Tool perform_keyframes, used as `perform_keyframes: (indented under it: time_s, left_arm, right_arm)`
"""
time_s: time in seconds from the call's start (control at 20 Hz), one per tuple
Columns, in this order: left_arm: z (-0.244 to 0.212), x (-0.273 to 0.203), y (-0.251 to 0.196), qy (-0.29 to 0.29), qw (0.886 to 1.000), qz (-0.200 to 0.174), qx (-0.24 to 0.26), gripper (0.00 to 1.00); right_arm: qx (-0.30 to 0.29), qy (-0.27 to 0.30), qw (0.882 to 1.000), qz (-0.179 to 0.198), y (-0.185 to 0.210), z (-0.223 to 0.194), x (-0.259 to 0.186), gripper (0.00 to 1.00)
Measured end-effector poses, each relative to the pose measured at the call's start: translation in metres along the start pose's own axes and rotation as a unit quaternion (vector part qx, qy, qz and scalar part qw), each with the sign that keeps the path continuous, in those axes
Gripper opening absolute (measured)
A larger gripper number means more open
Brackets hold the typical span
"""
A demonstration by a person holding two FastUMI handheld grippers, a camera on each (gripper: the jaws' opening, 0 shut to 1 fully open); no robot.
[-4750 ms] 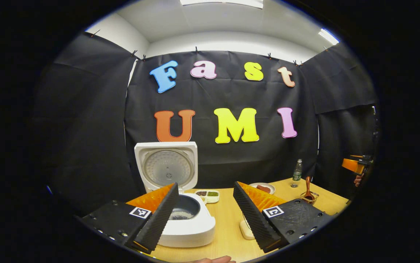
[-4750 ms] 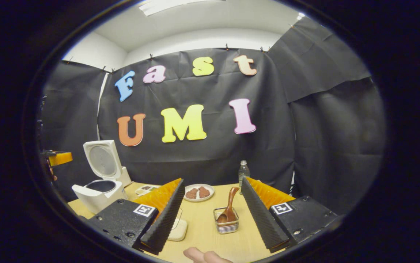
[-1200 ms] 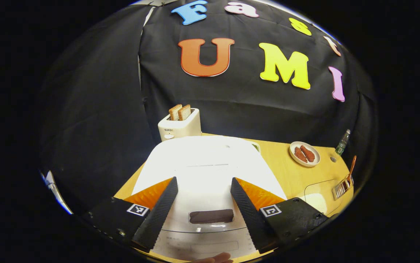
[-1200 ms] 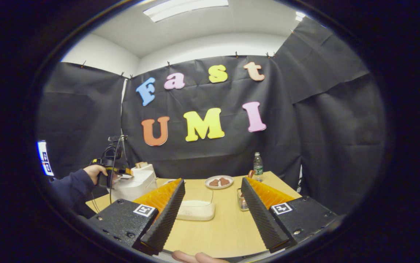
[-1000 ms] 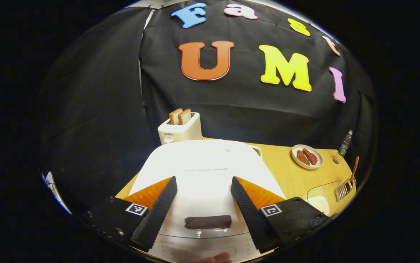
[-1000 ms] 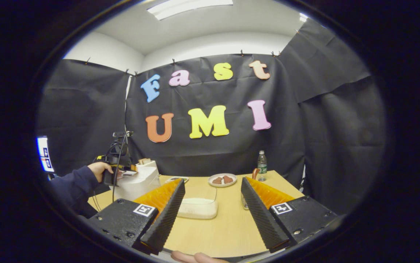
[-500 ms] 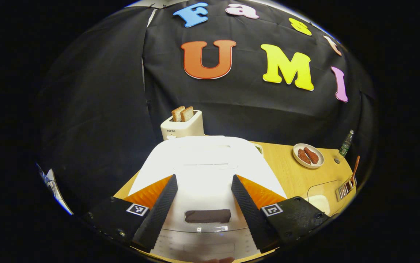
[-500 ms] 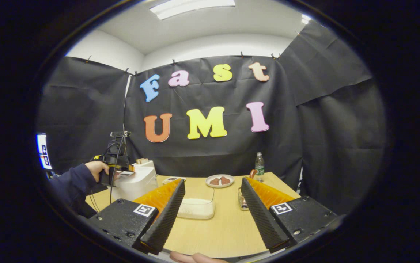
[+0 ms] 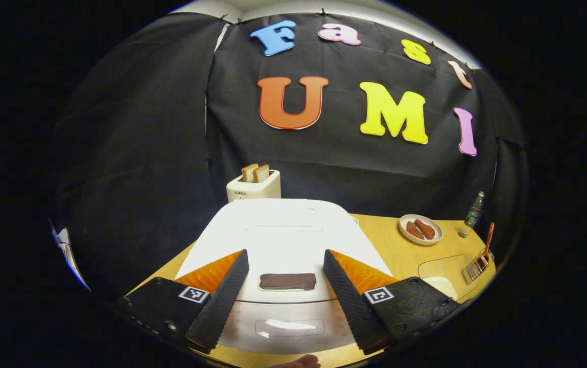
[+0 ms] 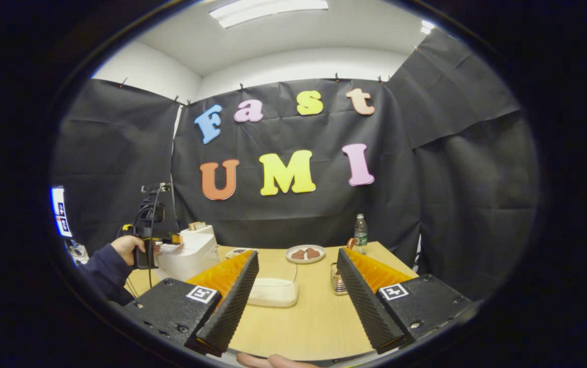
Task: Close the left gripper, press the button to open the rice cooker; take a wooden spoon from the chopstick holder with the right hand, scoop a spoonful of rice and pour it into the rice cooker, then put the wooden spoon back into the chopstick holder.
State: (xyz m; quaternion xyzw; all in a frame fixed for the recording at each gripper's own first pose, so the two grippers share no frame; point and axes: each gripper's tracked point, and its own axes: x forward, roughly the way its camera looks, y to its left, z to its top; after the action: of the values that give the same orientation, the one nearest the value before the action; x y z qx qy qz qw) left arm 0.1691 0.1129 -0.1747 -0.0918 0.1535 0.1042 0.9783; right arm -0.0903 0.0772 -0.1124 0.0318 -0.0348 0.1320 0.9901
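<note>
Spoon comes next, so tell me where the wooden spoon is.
In the left gripper view, the wooden spoon stands in the chopstick holder at the table's far right, beside the rice container.

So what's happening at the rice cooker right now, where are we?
The left gripper hangs open over the front of the white rice cooker, its fingers either side of the dark button; the lid is down. The right gripper waits open above the table, holding nothing. The wooden spoon stands in the chopstick holder, beside the container of rice. No scooping has begun.
</note>
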Motion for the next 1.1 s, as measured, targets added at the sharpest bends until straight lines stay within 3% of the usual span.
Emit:
perform_keyframes:
  time_s: [0.15, 0.35, 0.85, 1.05, 1.1]
  left_arm:
    - [0.006, -0.015, -0.001, -0.005, 1.0, -0.009, -0.016, 0.91]
    - [0.034, -0.065, -0.016, -0.056, 0.998, -0.027, -0.018, 0.93]
    - [0.074, -0.195, -0.055, -0.171, 0.984, -0.039, 0.037, 0.94]
    - [0.056, -0.228, -0.074, -0.185, 0.979, -0.062, 0.061, 0.94]
    - [0.055, -0.238, -0.077, -0.192, 0.977, -0.067, 0.057, 0.94]
  right_arm:
    - [0.002, 0.01, 1.0, -0.001, 0.0, -0.006, 0.006, 1.0]
    - [0.001, 0.015, 1.0, -0.014, -0.006, -0.008, 0.012, 1.0]
    - [-0.005, 0.004, 0.999, -0.047, -0.021, 0.007, 0.008, 1.0]
    - [-0.001, 0.002, 0.998, -0.059, -0.03, 0.013, 0.003, 1.0]
    - [0.001, 0.001, 0.998, -0.061, -0.031, 0.014, 0.001, 0.94]
